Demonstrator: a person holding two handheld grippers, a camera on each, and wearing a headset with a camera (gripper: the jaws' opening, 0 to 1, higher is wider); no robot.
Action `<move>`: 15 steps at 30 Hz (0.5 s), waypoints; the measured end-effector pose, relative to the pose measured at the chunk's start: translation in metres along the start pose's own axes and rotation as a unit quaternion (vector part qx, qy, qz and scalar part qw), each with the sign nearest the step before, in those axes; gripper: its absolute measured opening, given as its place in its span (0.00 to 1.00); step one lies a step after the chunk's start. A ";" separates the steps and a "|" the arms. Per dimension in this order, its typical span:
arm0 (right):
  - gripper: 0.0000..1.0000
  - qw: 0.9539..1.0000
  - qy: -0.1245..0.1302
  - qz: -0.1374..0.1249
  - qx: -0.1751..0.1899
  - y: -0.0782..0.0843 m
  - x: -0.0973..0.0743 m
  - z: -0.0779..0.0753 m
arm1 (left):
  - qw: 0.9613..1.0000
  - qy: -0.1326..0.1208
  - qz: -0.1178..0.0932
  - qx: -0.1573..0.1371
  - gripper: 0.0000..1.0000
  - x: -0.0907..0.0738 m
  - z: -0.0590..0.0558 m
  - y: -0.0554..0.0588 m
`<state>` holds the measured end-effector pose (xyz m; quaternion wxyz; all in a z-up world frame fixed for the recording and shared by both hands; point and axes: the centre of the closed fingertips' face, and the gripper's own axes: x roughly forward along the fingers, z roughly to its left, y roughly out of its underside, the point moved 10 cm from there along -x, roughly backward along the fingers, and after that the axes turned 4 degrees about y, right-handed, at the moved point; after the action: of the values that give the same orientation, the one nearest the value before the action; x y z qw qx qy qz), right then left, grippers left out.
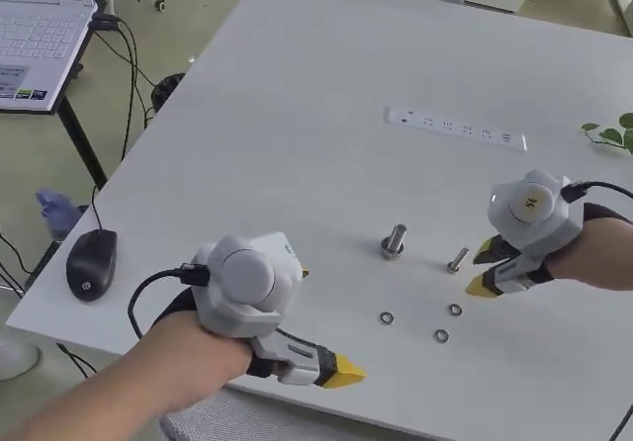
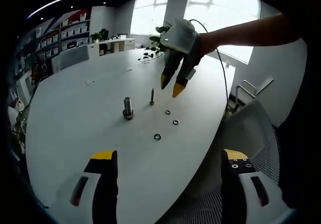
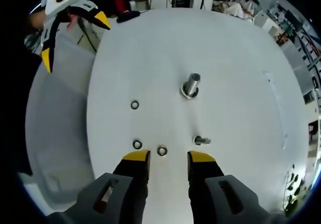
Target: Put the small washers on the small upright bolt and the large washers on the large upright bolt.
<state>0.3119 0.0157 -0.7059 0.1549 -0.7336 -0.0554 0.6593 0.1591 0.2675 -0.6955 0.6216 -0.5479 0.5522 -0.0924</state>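
On the white table a large upright bolt stands on a wide base, and a small bolt stands to its right. Three small washers lie flat in front of them. My right gripper hovers open just right of the small bolt. In its own view, one washer lies between my right gripper's tips, another washer beside them, and a third further off. My left gripper is wide open and holds nothing, near the table's front edge.
A white power strip lies behind the bolts. A black mouse sits at the table's left edge, and a laptop is on a separate desk. Plant leaves reach in at the right. A grey chair stands below the front edge.
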 end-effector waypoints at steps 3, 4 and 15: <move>0.31 1.000 -0.004 0.000 0.003 0.000 0.002 0.007 | 1.000 -0.001 -0.003 -0.001 0.85 -0.002 -0.001 0.001; 0.31 1.000 -0.004 0.001 0.001 0.000 0.002 0.008 | 1.000 -0.001 -0.002 -0.001 0.85 -0.003 -0.001 0.002; 0.31 1.000 0.000 0.004 0.006 0.006 0.020 0.013 | 1.000 -0.002 0.002 -0.003 0.85 -0.007 -0.007 0.008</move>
<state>0.3013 0.0181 -0.7278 0.1567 -0.7328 -0.0484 0.6604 0.1476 0.2717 -0.6962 0.6214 -0.5490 0.5519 -0.0885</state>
